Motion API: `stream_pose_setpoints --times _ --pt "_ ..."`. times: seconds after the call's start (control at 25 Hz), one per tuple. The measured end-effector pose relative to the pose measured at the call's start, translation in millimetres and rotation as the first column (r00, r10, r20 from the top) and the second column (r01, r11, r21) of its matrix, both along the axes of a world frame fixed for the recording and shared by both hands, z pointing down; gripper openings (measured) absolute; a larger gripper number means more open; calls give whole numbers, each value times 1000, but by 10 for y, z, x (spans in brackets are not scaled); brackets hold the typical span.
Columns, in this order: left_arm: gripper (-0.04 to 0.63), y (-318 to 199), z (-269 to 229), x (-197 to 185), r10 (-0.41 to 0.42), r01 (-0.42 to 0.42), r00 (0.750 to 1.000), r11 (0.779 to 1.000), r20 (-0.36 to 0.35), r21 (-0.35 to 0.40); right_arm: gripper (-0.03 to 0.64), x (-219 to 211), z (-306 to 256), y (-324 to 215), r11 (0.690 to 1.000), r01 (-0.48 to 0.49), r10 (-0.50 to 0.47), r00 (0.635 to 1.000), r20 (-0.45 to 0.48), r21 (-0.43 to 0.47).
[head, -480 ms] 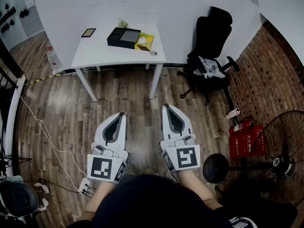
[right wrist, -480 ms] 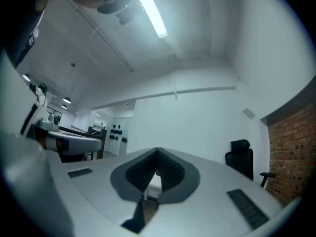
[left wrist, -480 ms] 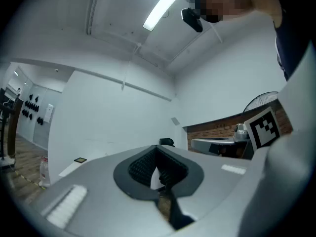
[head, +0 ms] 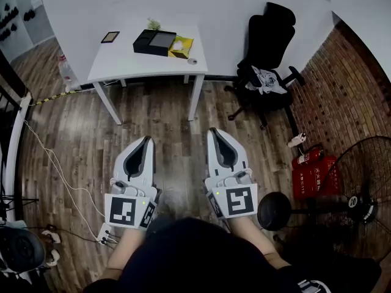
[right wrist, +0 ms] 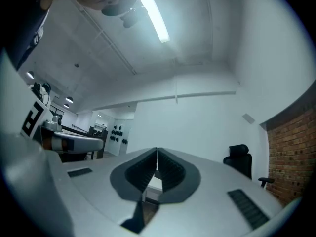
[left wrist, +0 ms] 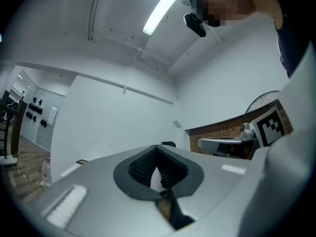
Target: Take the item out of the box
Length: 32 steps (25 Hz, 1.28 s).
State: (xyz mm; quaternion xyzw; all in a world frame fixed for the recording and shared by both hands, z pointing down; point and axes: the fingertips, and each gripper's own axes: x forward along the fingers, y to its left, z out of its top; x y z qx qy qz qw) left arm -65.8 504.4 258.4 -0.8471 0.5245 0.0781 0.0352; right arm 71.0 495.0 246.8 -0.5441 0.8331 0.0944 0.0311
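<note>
Standing well apart from white counter (head: pixel 116 60); black box (head: pixel 156 42) on it at 12 o'clock, contents too small to tell. Left tool (head: pixel 146 140) and right tool (head: pixel 215 132) both pressed together, empty. Judgement: step close, square up to box, spread one tool before reaching in

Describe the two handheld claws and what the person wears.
Both the left claw and right claw are white, tapering shells with ribbed dark-grey pads inside. Each carries a cube with black-and-white square markers at the rear. The person wears a dark top.
</note>
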Motion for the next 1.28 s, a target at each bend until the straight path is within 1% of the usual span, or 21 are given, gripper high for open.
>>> stream_pose_setpoints --times 0.16,0.4,0.44,0.48,0.52,0.64,0.84,1.12,1.28 --pt "11 92 41 111 -36 36 999 999 -1 3 12 180 16 54 1000 -6 6 1000 -7 -7" --pt "11 69 53 230 -51 50 999 999 15 1 12 292 107 -15 999 9 -10 1000 -3 -34" --pt "11 42 65 242 -51 51 999 999 15 -1 20 297 114 -52 999 14 -14 1000 -3 -33" --pt "11 13 82 254 -52 52 999 999 16 -2 62 301 126 -88 999 20 -20 1000 -4 -26" --pt "11 -20 103 263 -52 53 998 999 16 -3 87 301 147 -123 999 28 -28 1000 -6 -18" --pt "11 -179 159 261 -53 53 998 999 16 -3 89 283 216 -288 999 37 -37 999 -12 -13" --pt "11 -663 192 187 -51 51 999 999 15 -2 97 196 305 -782 999 35 -36 999 -16 -30" --pt "11 -1676 186 10 -26 26 1000 1000 11 -5 98 30 313 -1769 998 10 -12 1000 -25 -60" --pt "11 -2181 206 -108 -6 6 1000 1000 1 -18 98 -94 317 -2244 998 3 -6 999 -39 -65"
